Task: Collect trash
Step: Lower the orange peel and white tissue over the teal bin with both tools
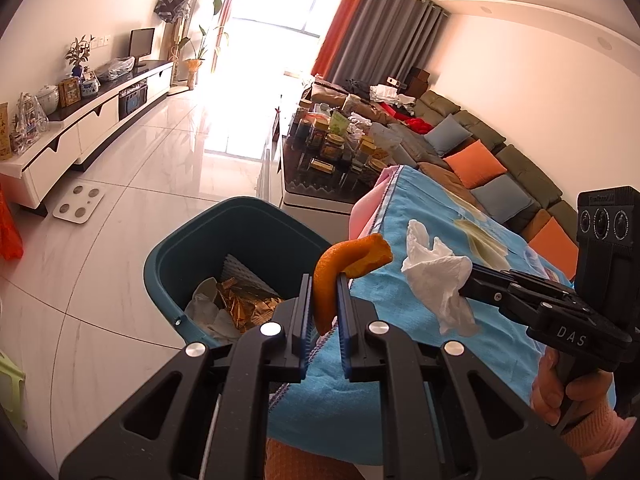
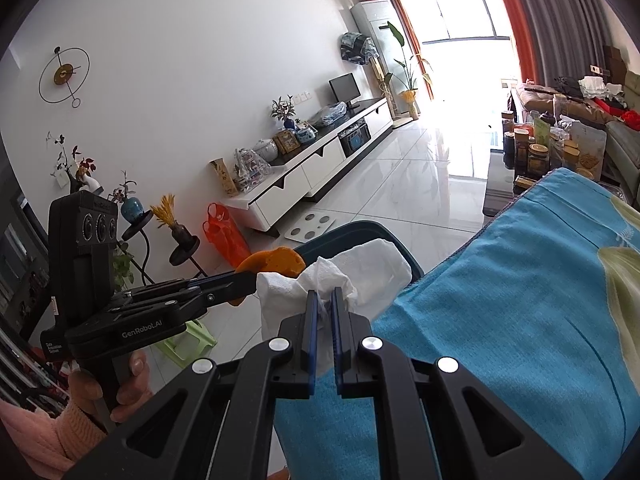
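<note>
Glossy white floor tiles point(image 1: 152, 168) are being lit by a bright window, with a low white TV cabinet point(image 1: 92, 120) along the wall. A curled orange peel point(image 1: 340, 268) is being pinched by the left gripper point(image 1: 324, 300) above the teal plastic bin point(image 1: 224, 232), where gold foil wrappers point(image 1: 248, 300) are lying. A crumpled white tissue point(image 2: 320, 284) is being clamped by the right gripper point(image 2: 325, 304) over the blue cloth-covered table edge point(image 2: 500, 300), just beside the bin's rim. Jars point(image 1: 332, 140) are being crowded on a dark coffee table beyond.
</note>
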A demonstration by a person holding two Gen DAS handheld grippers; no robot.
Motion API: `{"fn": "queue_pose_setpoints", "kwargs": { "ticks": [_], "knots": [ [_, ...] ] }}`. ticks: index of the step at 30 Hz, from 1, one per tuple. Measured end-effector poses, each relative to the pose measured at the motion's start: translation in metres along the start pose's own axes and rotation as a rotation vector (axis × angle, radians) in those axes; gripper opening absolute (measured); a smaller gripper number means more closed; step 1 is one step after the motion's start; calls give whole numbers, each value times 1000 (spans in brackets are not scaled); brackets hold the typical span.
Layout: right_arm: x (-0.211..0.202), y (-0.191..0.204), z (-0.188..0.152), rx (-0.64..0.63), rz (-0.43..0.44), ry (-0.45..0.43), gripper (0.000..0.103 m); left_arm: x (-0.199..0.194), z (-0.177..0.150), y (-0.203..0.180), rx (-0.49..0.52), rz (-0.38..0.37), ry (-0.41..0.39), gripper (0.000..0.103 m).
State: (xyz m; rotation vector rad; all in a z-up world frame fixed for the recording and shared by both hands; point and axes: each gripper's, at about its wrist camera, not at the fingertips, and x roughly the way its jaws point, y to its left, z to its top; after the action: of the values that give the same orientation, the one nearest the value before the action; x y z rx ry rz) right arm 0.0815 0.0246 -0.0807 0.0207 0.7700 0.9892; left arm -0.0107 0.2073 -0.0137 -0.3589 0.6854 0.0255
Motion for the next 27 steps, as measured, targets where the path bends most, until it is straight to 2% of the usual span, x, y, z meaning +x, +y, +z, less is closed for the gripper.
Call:
{"fn": "queue_pose_setpoints", "kwargs": {
  "ticks": [27],
  "knots": [
    [30, 11, 5, -30, -10, 54, 6, 14, 4, 13, -27, 29, 9, 12]
  ]
}}
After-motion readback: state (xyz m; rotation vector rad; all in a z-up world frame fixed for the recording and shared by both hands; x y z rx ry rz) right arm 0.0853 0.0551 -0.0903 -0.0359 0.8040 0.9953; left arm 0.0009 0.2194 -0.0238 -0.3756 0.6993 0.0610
